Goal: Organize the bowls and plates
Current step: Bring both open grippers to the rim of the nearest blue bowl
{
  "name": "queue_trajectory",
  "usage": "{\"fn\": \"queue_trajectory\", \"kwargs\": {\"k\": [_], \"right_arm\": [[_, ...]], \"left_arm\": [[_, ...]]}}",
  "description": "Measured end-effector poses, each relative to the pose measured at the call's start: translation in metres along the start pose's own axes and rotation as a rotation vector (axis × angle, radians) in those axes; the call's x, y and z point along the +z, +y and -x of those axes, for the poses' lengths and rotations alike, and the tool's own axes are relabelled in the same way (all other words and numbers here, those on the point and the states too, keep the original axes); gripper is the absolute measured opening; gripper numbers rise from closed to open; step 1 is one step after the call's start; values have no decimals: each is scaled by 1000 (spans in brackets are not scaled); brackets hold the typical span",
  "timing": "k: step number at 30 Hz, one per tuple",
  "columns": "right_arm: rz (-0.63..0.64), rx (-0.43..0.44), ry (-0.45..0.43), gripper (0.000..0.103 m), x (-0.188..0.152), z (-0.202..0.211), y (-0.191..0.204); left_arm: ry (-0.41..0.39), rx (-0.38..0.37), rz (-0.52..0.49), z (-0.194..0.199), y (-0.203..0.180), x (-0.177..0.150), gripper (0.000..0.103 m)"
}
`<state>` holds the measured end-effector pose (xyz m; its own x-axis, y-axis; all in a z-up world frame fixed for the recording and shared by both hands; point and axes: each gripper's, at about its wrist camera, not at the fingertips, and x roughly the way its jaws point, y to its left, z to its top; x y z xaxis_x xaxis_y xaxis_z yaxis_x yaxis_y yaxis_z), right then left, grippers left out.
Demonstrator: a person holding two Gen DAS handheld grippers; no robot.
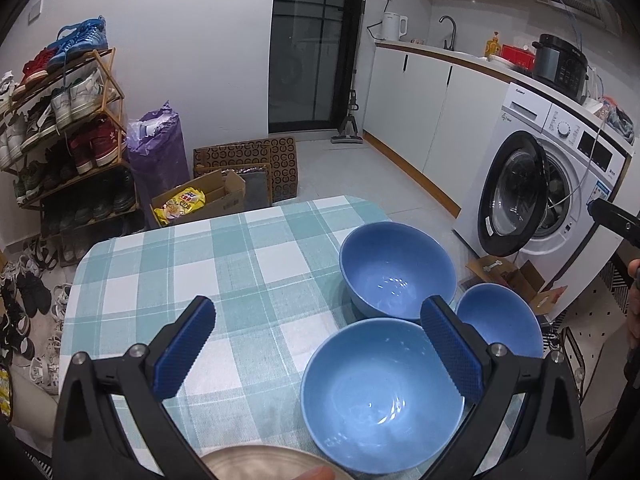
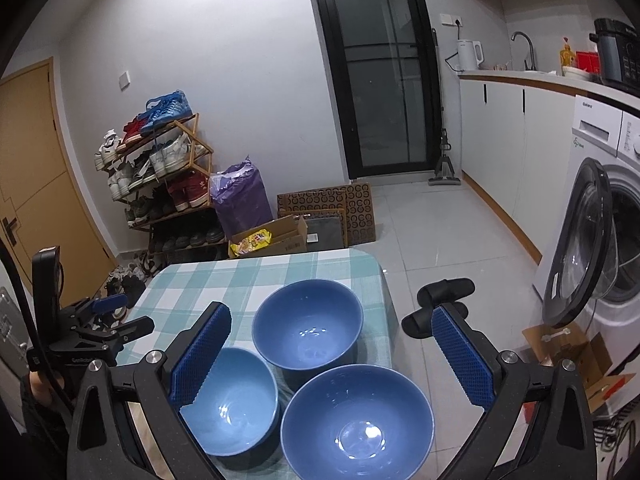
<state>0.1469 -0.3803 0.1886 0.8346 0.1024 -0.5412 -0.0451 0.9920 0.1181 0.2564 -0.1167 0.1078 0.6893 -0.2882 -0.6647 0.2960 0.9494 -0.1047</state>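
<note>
**Three bowls ahead, right tongs nearest**

We hold both tongs apart and empty above the near edge of the checked table [image 1: 168, 264]. Our right gripper [image 2: 332, 344] hangs over the bowl cluster: the near right bowl [image 2: 356, 420] sits just below and between its fingers, the lighter bowl [image 2: 236, 400] partly behind its left finger, the far bowl [image 2: 308, 328] just beyond. Our left gripper [image 1: 316, 344] hovers left of the cluster, the lighter bowl [image 1: 380, 396] under its right finger. A beige plate rim [image 1: 260, 462] shows at its near edge. Round bowls give no long axis; we judge the right hand better placed for a rim pinch.
</note>
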Motion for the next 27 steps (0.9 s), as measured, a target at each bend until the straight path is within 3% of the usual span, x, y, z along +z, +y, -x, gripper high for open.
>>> {"fn": "queue_trajectory", "kwargs": {"k": [2, 8, 27], "right_arm": [[-1, -28, -31, 102, 2, 0, -3], [-11, -36, -16, 102, 7, -13, -13], [-32, -29, 162, 102, -9, -104, -37]], "left_arm": [[3, -5, 2, -5, -1, 4, 103], [16, -1, -4, -22, -4, 13, 103], [94, 0, -13, -80, -10, 21, 103]]}}
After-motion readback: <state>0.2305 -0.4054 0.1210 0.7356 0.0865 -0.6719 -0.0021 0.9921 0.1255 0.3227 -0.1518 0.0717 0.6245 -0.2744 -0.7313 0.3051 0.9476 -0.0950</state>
